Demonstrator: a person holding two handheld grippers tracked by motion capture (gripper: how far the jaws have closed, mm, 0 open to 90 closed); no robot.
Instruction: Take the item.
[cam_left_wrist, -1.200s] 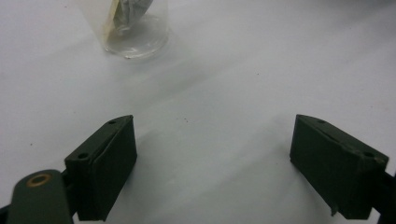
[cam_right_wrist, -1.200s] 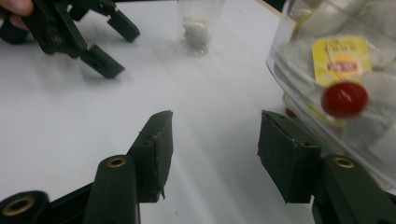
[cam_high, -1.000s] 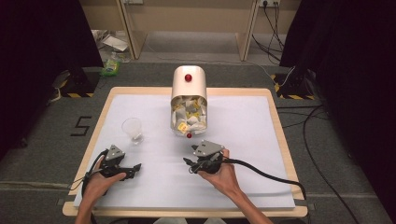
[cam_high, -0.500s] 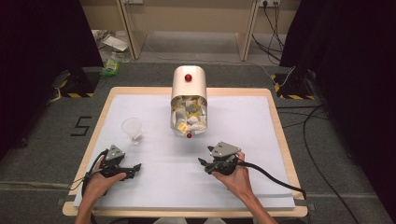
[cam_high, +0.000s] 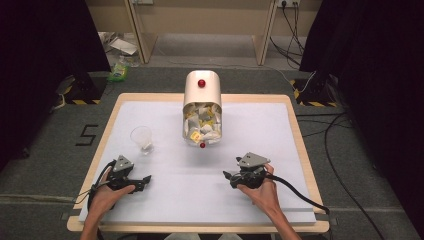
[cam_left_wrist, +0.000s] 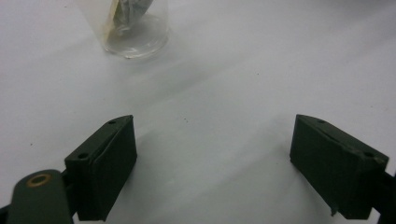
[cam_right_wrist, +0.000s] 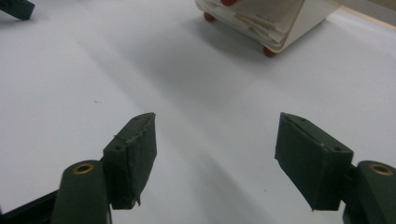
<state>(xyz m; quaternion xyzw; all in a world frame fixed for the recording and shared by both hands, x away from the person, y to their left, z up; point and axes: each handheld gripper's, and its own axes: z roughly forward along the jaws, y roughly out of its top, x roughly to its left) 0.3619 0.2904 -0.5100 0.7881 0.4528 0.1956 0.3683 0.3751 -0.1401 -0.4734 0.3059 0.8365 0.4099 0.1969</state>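
White table cover (cam_high: 300, 130) bare between both wide-open, empty grippers, right gripper (cam_high: 229, 177) just opening; ahead, packet dispenser (cam_high: 202, 107) full, cup (cam_high: 141, 139) apparently unfilled.

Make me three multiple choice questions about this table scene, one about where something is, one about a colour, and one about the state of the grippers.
1. Where does the clear plastic cup stand?
A. to the left of the dispenser
B. on top of the dispenser
C. between the right gripper's jaws

2. What colour is the knob on the dispenser?
A. blue
B. red
C. green

3. How do the jaws of the right gripper stand?
A. shut on a sachet
B. shut on the cup
C. open, nothing between them

Answers:
1 A: the high view shows the cup on the white mat, left of the dispenser.
2 B: the knob on top is red.
3 C: the right gripper view shows bare mat between the parted jaws, which have just been opening.
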